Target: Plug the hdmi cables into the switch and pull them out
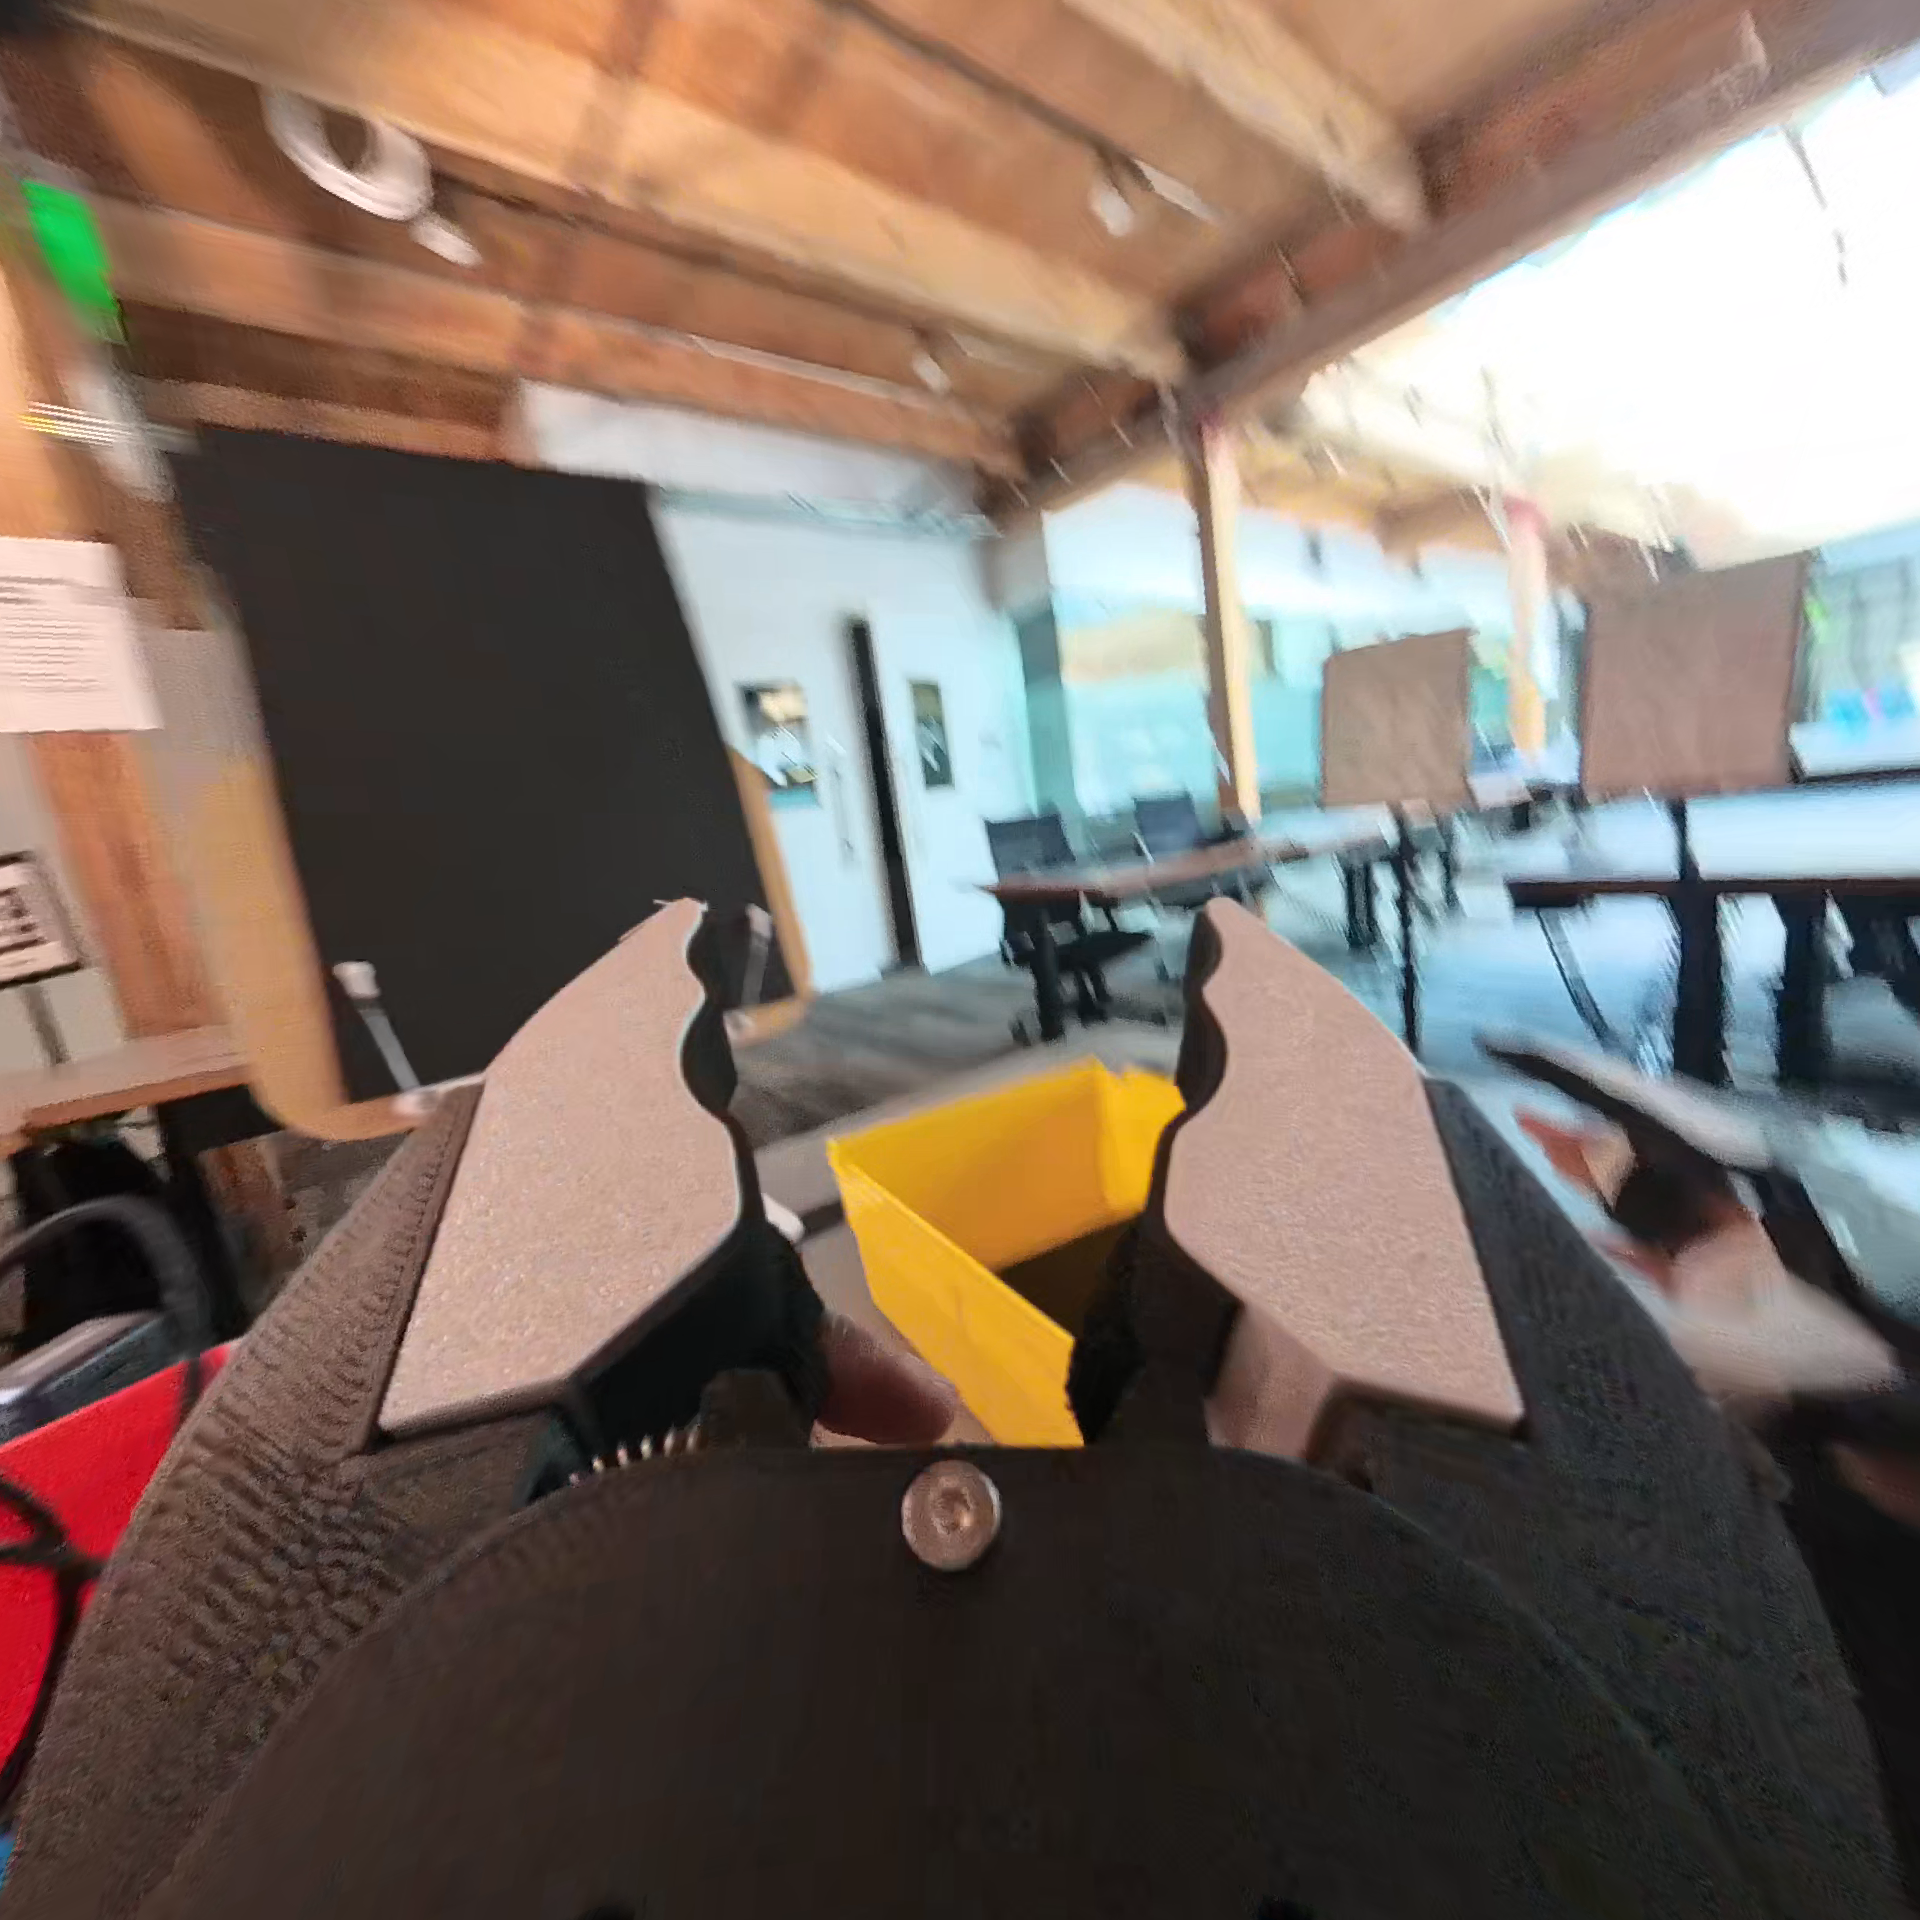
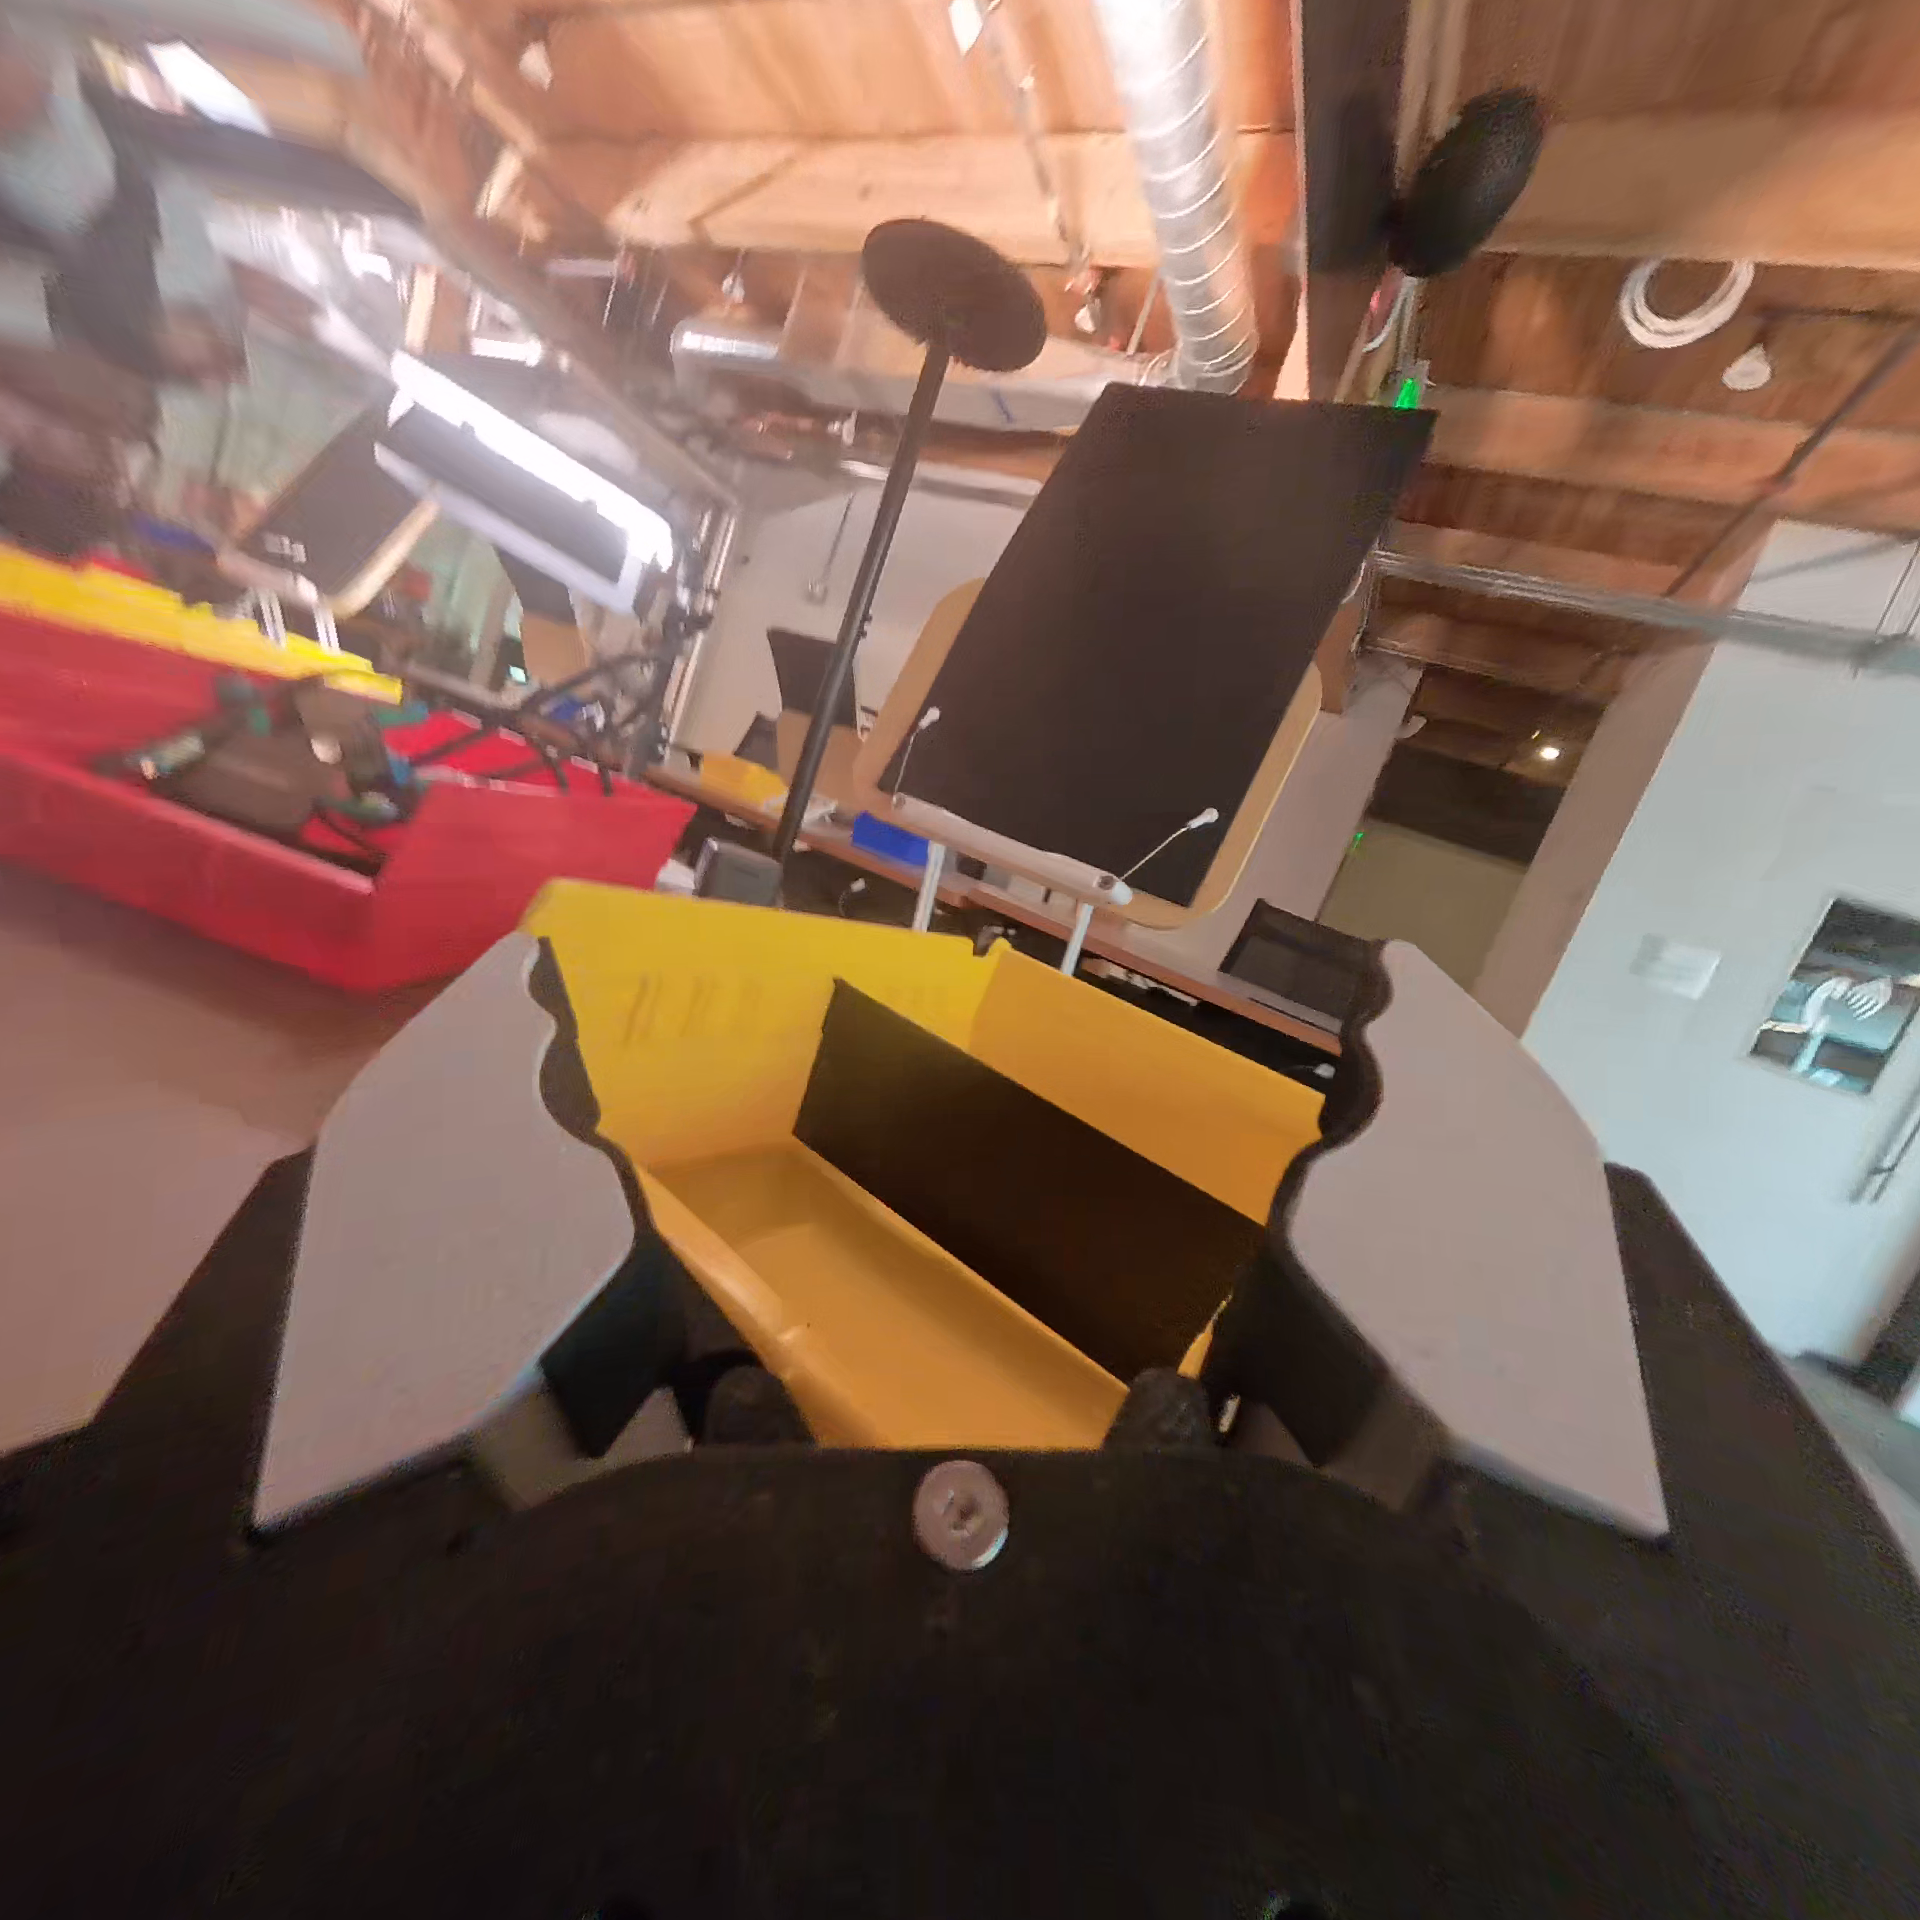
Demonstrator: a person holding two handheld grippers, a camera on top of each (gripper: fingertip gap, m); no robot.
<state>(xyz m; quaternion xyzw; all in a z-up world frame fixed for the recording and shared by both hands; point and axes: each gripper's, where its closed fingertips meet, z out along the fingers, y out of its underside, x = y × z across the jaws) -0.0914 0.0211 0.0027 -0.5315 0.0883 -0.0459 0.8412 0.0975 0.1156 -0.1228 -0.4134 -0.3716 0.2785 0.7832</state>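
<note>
Neither cable nor switch is showing; both grippers are pointing upward, the left gripper point(image 1: 951, 961) and right gripper point(image 2: 956, 997) with fingers wide (holding nothing), above a yellow bin point(image 2: 748, 997).

Bin point(image 2: 727, 997) on bench point(image 2: 156, 1039), directly ahead between right tongs point(image 2: 951, 1049) fingers; divider point(image 2: 1018, 1153) standing inside it; tray point(image 2: 468, 862) left of it, farther back; panel point(image 2: 1143, 644) behind bin; tables point(image 1: 1714, 894) far right
</note>
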